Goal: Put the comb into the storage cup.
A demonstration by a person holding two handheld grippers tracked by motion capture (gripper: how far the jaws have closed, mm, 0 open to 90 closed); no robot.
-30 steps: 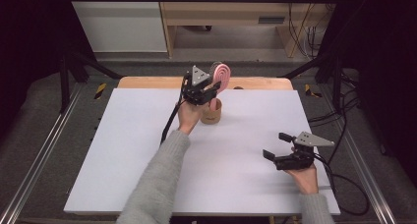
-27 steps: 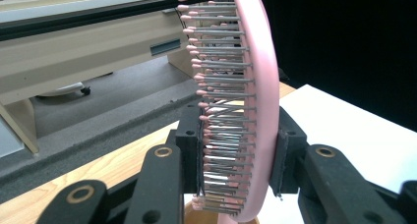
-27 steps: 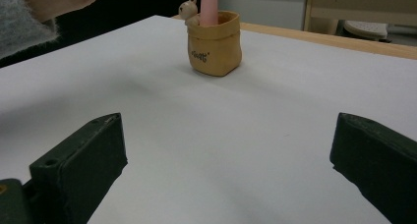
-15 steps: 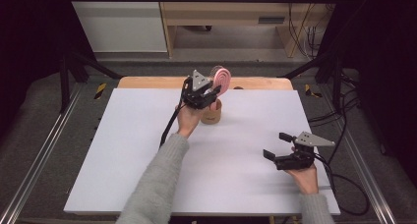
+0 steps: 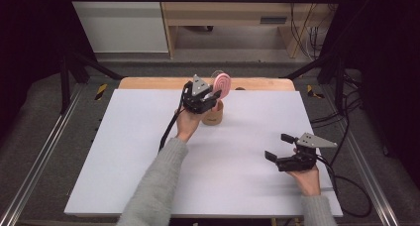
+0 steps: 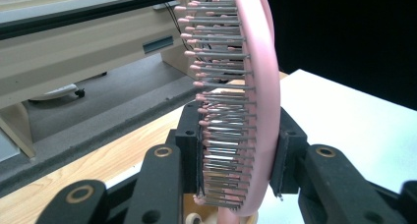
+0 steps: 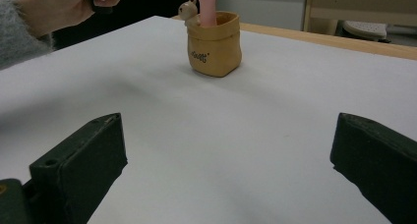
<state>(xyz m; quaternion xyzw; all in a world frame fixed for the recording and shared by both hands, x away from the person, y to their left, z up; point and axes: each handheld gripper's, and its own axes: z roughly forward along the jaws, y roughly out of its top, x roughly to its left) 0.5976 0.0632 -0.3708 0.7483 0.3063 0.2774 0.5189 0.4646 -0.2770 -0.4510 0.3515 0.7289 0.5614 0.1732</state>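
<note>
At the table's far edge, left gripper [image 5: 207, 98] is clamped on the pink hairbrush [image 5: 222, 85]; the left gripper view shows both jaws pressing the brush head [image 6: 246, 101], one on the bristle side, one on the smooth back. Brush stands about upright, handle down inside the small tan holder [image 5: 213, 114], which sits on the white table [image 5: 124, 156] near the wooden strip at the back.

Right gripper [image 5: 281, 147] sits low at the near right, jaws wide apart, holding nothing, well apart from the holder. Its view shows the tan holder [image 7: 214, 43] with a little bear figure on the rim and the pink handle going into it.

Step in hand, my read: brush at the holder, either being seated or about to be lifted out. Can't tell which from this moment, nor whether the handle has bottomed out.

Next move needs:
- keep the brush vertical so the handle doesn't lever the holder over; the holder looks light
- if releasing: open the jaws only once the handle rests on the bottom
- if lifting: pull straight up; the right gripper is free to steady the holder
</note>
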